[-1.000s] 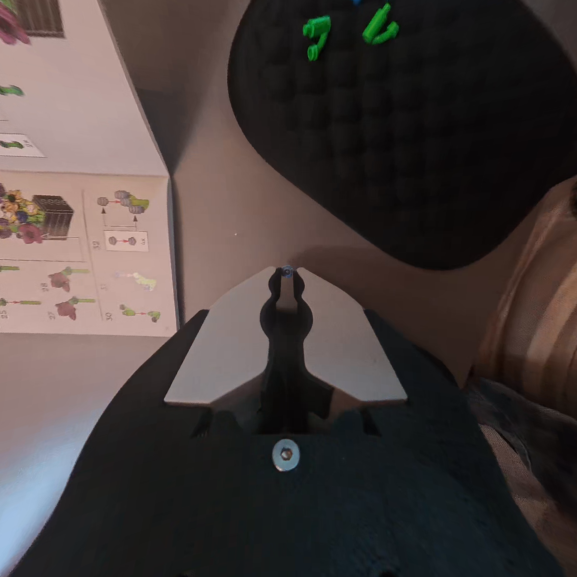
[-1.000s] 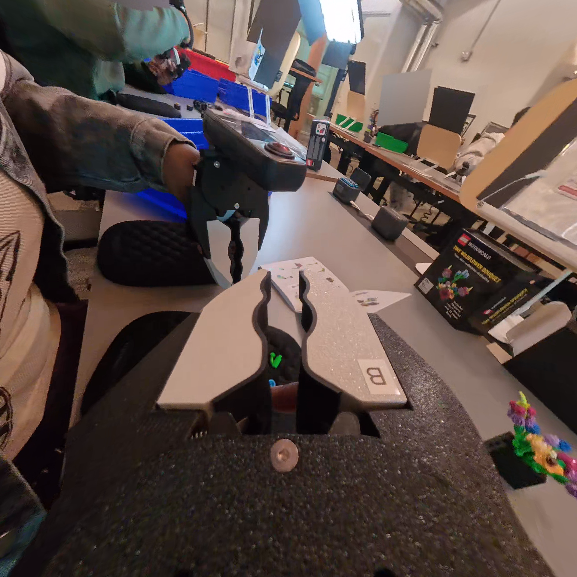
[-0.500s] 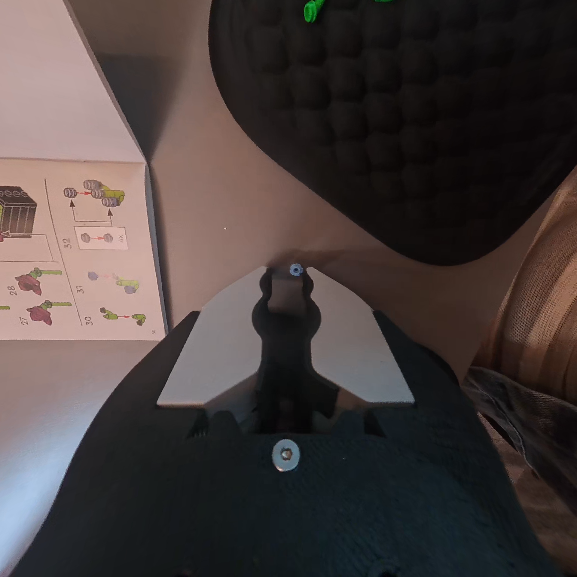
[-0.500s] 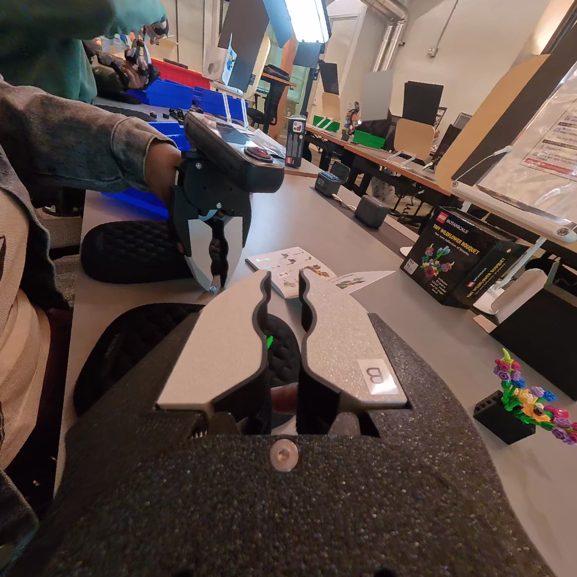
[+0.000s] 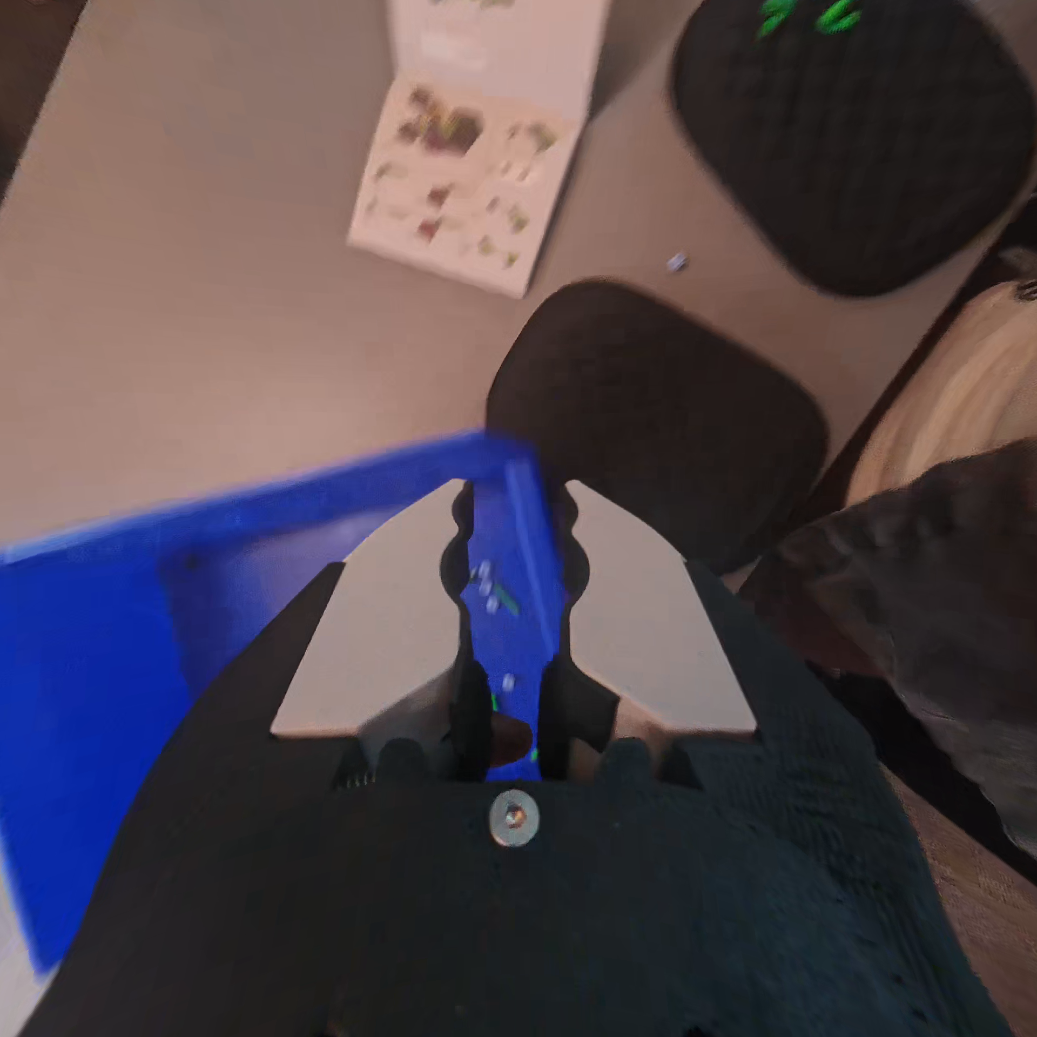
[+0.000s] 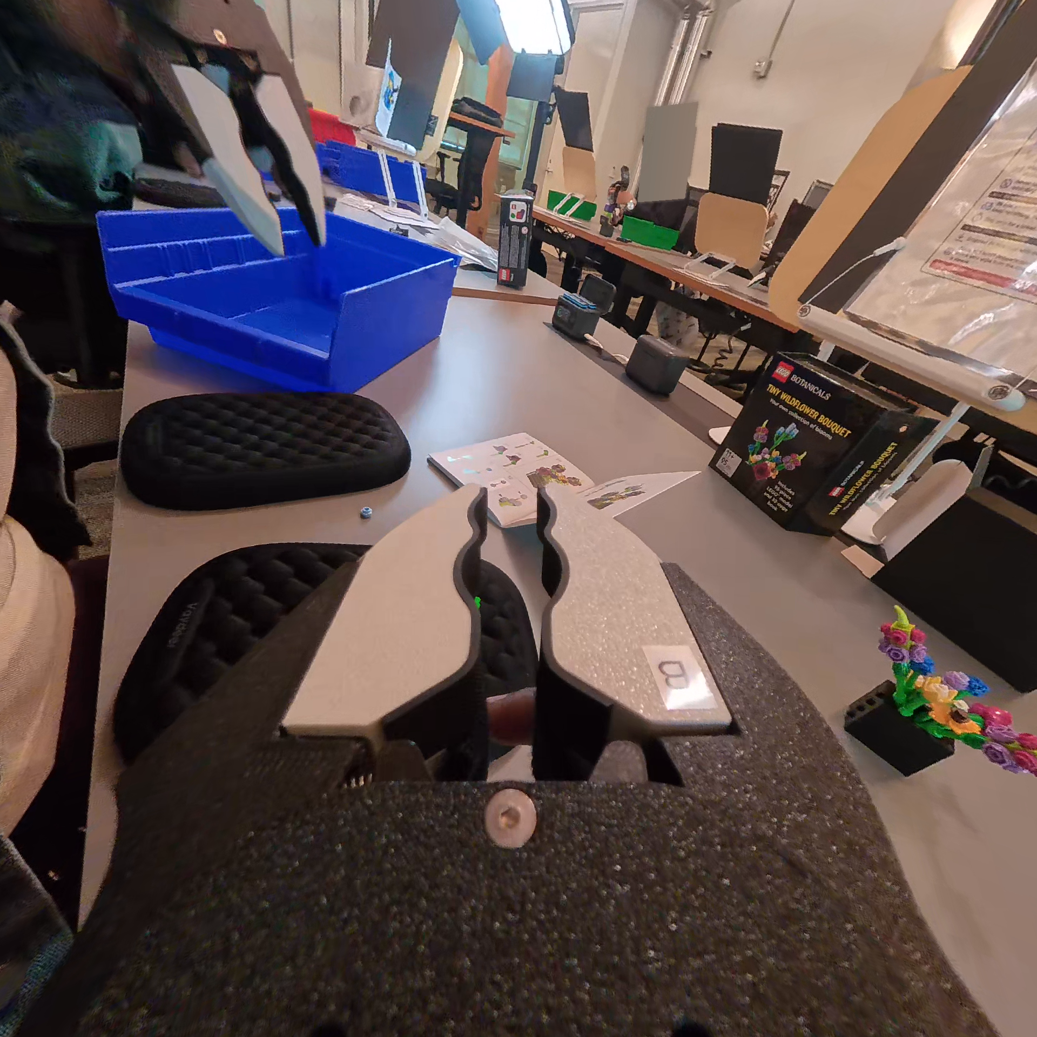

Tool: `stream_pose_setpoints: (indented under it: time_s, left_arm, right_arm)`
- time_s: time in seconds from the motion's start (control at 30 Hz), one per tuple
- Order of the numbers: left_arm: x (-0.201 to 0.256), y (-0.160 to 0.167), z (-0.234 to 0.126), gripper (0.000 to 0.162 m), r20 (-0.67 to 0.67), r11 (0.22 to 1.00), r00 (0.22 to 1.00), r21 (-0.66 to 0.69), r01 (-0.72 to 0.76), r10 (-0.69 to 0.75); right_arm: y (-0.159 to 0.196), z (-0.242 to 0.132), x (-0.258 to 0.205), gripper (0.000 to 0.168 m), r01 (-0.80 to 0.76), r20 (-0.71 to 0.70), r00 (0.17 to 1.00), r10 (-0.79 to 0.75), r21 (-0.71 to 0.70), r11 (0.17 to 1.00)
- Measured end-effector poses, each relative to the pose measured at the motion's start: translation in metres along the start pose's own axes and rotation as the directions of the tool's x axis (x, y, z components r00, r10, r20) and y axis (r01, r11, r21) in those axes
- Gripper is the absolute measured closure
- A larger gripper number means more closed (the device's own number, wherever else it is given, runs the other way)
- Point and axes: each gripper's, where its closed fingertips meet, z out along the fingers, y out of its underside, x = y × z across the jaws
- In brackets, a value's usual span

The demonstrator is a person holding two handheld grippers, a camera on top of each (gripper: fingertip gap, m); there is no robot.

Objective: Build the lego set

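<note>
Two black pads [image 6: 264, 443] on grey table [image 6: 505, 365], workshop room, both hand-held grippers slightly open, empty.

The bin [image 6: 269, 303] is bright blue. Both pads [image 6: 264, 443] are black with a quilted pattern. The worktop [image 6: 505, 381] is grey. The box [image 6: 808, 443] is black with coloured flowers.
</note>
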Motion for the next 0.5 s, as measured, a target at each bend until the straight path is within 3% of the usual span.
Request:
stream_pose_setpoints:
  time_s: [0.1,0.23,0.5]
  left_arm:
    - [-0.023,0.053,0.0,0.133,0.02,0.988,0.996,-0.122,0.094,-0.092]
    - [-0.026,0.095,0.031,0.138,-0.047,0.97,0.996,-0.233,0.063,-0.076]
    - [-0.016,0.121,0.062,0.141,-0.132,0.944,0.989,-0.328,0.016,-0.063]
  right_arm:
    - [0.004,0.005,0.001,0.152,-0.01,0.006,1.0,0.01,-0.012,1.0]
    - [0.003,0.012,-0.002,0.152,-0.002,0.022,1.0,0.002,-0.025,1.0]
    - [0.008,0.011,0.0,0.152,-0.004,0.005,1.0,0.004,-0.055,0.998]
